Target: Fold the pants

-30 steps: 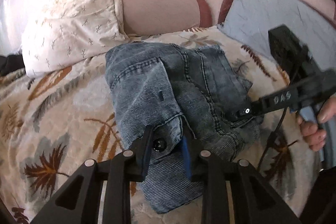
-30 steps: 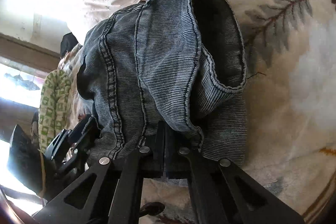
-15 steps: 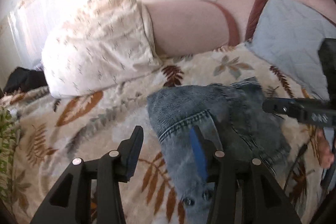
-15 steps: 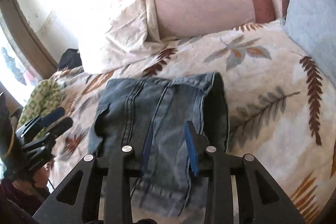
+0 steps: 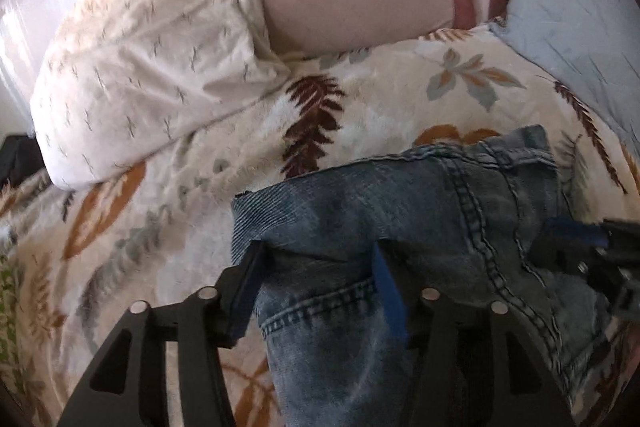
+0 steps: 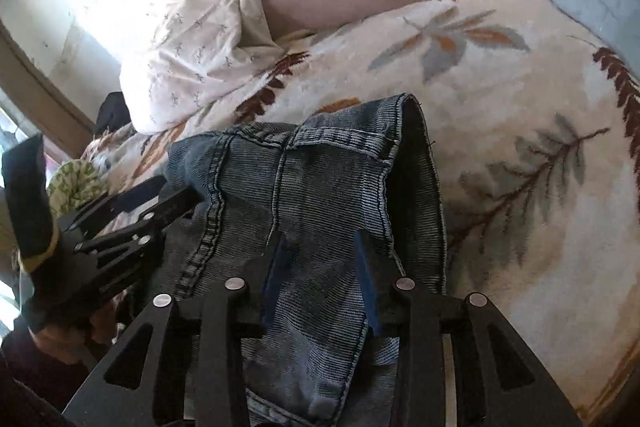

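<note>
Folded jeans (image 6: 320,187) lie on a leaf-print blanket (image 6: 500,87) — the right gripper (image 6: 320,259) hovers spread above them, left gripper (image 6: 160,195) alongside.

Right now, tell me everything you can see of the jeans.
The jeans are faded blue denim with a fine ribbed weave, doubled seams and a hemmed, dark-lined opening at their right edge. They lie bunched in a rough fold on the leaf-print blanket. The left gripper and right gripper are both open, fingers straddling the cloth.
</note>
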Demonstrator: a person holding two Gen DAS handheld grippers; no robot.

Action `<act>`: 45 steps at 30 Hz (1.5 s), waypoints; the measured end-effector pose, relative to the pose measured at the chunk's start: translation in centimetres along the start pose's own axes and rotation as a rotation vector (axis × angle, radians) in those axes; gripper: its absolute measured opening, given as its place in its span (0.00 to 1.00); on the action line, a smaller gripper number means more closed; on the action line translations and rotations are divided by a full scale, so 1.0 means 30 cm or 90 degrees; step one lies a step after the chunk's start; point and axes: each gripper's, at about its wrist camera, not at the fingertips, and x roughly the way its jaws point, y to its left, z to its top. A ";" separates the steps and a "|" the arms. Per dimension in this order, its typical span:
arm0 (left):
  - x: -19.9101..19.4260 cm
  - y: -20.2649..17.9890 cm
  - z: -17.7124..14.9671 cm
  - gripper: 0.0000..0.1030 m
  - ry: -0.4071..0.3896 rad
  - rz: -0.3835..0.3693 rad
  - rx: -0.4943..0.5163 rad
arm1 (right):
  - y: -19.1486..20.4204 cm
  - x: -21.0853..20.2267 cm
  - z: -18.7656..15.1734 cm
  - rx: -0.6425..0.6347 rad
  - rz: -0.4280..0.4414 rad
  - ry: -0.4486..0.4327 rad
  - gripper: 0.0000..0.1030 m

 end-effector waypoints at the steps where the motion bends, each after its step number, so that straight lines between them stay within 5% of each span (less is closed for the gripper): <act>1: 0.006 0.013 0.007 0.67 0.008 -0.005 -0.011 | -0.007 -0.001 0.000 0.008 0.009 -0.001 0.34; 8: -0.113 0.131 -0.047 0.67 -0.014 -0.046 -0.087 | 0.029 -0.069 0.001 -0.003 0.019 -0.006 0.42; 12: -0.250 0.194 -0.127 0.67 -0.052 -0.049 -0.105 | 0.060 -0.183 -0.006 -0.027 0.000 -0.066 0.45; 17: -0.366 0.220 -0.234 0.67 -0.060 -0.055 -0.119 | 0.030 -0.297 -0.046 0.003 -0.019 -0.102 0.65; 28: -0.593 0.131 -0.369 0.97 -0.132 0.044 -0.076 | 0.155 -0.481 -0.205 -0.059 -0.081 -0.189 0.73; 35: -0.676 0.134 -0.371 1.00 -0.167 0.080 -0.065 | 0.267 -0.531 -0.334 -0.095 -0.118 -0.244 0.75; 39: -0.701 0.142 -0.385 1.00 -0.182 0.087 -0.070 | 0.310 -0.577 -0.347 -0.102 -0.159 -0.321 0.81; 45: -0.685 0.202 -0.390 1.00 -0.193 0.090 -0.096 | 0.322 -0.571 -0.333 -0.071 -0.178 -0.354 0.83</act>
